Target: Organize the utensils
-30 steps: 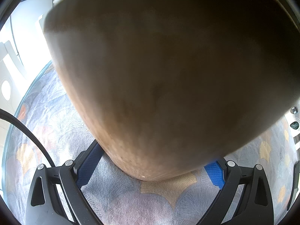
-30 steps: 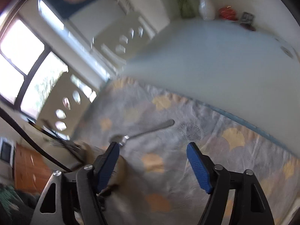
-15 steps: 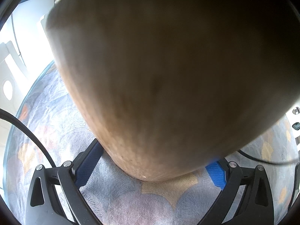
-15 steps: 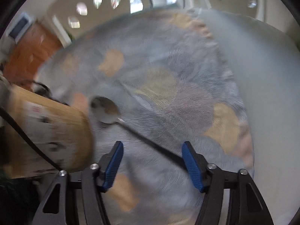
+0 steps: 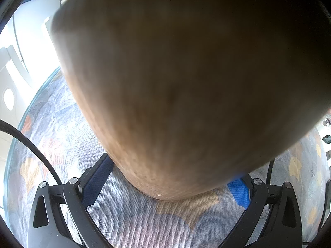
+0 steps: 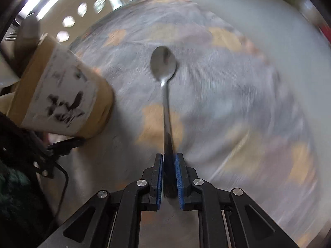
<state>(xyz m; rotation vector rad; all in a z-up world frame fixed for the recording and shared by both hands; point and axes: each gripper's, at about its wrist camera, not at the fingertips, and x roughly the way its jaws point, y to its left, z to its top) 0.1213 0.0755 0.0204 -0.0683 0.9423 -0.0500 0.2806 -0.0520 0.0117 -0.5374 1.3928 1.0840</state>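
A tan wooden utensil holder (image 5: 175, 82) fills the left wrist view, standing on the patterned cloth. My left gripper (image 5: 171, 173) is shut on its lower part, a blue pad on either side. In the right wrist view the same holder (image 6: 62, 95) stands at the left with a white label, and blurred utensil ends stick out of its top. A metal spoon (image 6: 163, 62) lies on the cloth, bowl pointing away. The right gripper (image 6: 169, 157) has just been closing and is shut on the spoon's handle end.
The patterned cloth (image 6: 227, 82) covers a round glass table; bare white tabletop (image 6: 279, 31) lies beyond it. A black cable (image 5: 26, 140) crosses at the left of the left gripper. White chair backs with oval holes (image 6: 68, 20) stand behind the table.
The right gripper dropped toward the cloth, rolled until the spoon lined up between its fingers, and its jaws closed on the handle. The left gripper and the holder stayed put.
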